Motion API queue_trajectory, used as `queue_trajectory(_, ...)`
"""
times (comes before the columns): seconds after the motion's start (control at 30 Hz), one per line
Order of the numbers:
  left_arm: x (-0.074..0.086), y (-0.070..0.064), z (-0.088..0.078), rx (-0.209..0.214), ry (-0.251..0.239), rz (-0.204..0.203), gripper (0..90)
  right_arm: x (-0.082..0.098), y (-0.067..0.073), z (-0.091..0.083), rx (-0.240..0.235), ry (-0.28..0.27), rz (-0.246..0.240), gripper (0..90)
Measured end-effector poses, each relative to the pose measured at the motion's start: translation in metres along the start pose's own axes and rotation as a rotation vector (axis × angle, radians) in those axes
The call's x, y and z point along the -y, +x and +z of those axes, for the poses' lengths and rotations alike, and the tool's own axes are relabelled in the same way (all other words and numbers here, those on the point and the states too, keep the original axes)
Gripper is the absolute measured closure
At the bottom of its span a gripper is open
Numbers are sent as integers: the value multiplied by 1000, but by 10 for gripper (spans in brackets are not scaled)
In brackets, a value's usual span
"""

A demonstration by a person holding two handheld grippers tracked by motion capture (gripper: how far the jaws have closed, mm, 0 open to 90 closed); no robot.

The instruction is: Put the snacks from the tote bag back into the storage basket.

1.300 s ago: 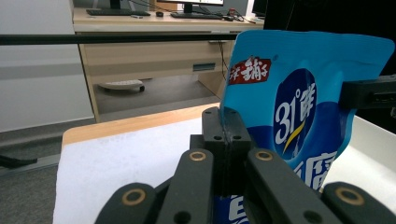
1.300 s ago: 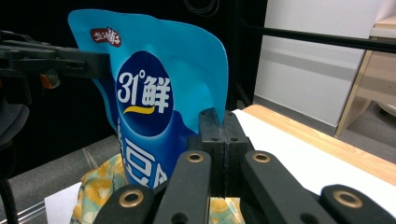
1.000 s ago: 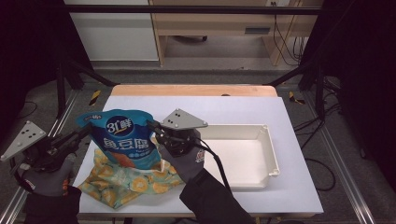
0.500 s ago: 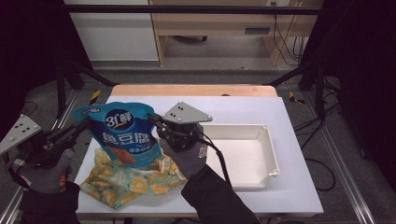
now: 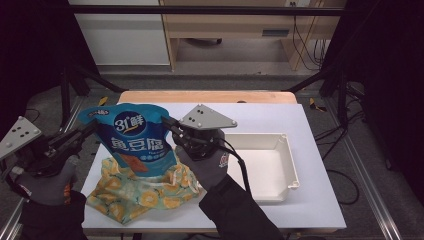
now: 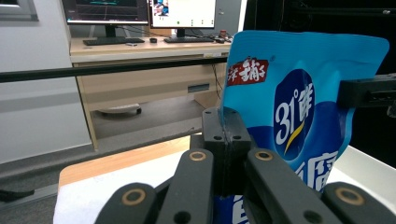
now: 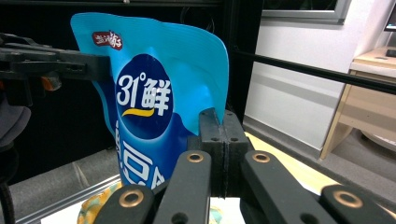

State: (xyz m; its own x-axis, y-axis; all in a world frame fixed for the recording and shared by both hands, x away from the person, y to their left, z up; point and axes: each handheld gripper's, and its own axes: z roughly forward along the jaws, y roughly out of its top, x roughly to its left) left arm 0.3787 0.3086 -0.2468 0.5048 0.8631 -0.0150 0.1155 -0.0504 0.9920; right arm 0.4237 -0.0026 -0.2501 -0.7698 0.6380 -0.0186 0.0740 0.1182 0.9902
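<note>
I hold the blue pouch (image 5: 134, 141) upright above the yellow cloth (image 5: 141, 194), my left gripper (image 5: 89, 129) and right gripper (image 5: 169, 126) each clamped on a top corner; gripping both sides keeps it taut, clear of the surface (image 5: 310, 200), near the white tray (image 5: 287, 160).

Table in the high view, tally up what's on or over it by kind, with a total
Blue snack pouch, held up by the left gripper and the right gripper: 1
Yellow patterned bag: 1
White tray: 1
Grippers: 2
Total: 5
</note>
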Motion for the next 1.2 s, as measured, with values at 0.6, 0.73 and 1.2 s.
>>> queue_trajectory(0.6,-12,-20,11,27,-14,19,900,-10,-12,-24,25,-11,-5,900)
queue_trajectory(0.73,-14,-25,14,39,-16,26,900,-11,-14,-31,32,-15,-14,900)
queue_trajectory(1.2,-16,-46,23,75,-18,39,900,-11,-21,-58,50,-26,-19,900)
